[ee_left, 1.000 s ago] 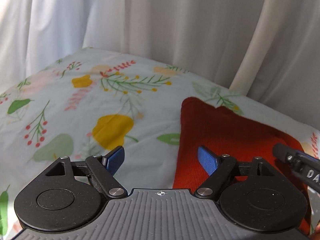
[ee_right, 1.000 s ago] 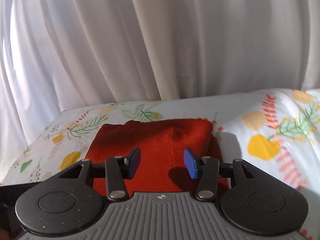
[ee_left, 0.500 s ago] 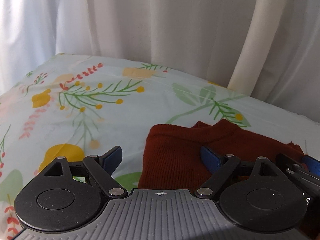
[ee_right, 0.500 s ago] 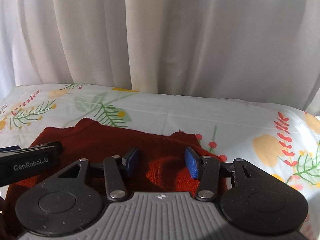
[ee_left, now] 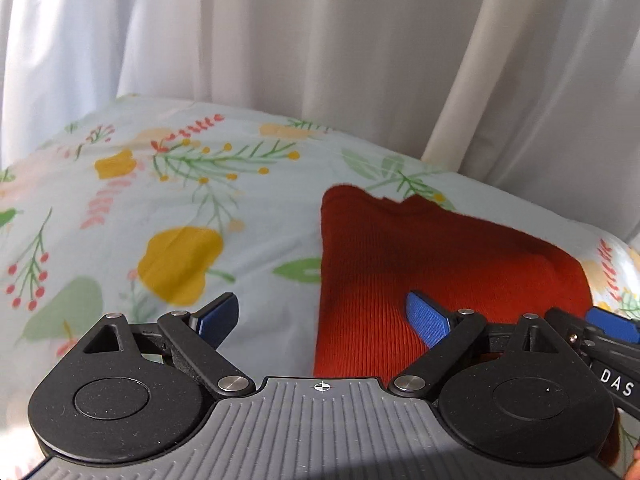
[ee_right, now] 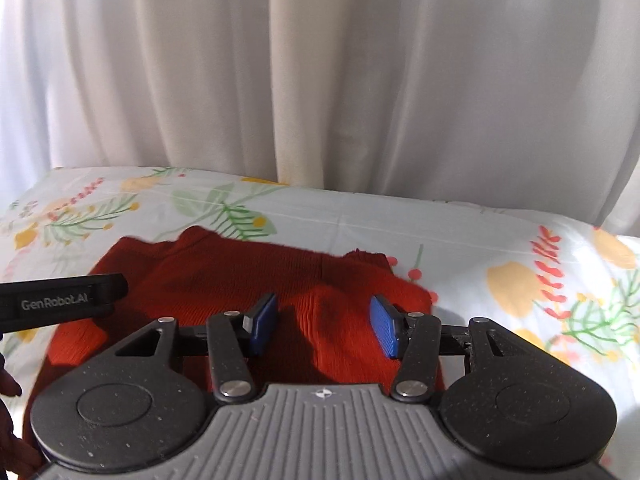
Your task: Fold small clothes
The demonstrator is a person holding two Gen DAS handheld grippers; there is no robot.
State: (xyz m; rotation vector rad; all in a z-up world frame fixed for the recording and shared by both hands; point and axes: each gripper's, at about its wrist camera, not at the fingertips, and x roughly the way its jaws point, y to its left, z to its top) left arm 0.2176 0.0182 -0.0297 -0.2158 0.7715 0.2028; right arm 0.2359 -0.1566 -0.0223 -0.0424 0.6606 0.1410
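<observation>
Here the red sweater (ee_left: 440, 264) lies folded on the flowered sheet (ee_left: 160, 208). The left claw (ee_left: 320, 316) is opening wide over its edge, gripping nothing; the right claw (ee_right: 322, 324) hangs half open above it, empty.

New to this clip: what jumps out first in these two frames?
The rust-red knit garment lying flat on the floral bedsheet, lower right in the left wrist view and centre in the right wrist view. The left gripper straddles its left edge, jaws opening, pressing on nothing. The right gripper sits half open over a raised ridge of the knit; white curtains fill the background.
</observation>
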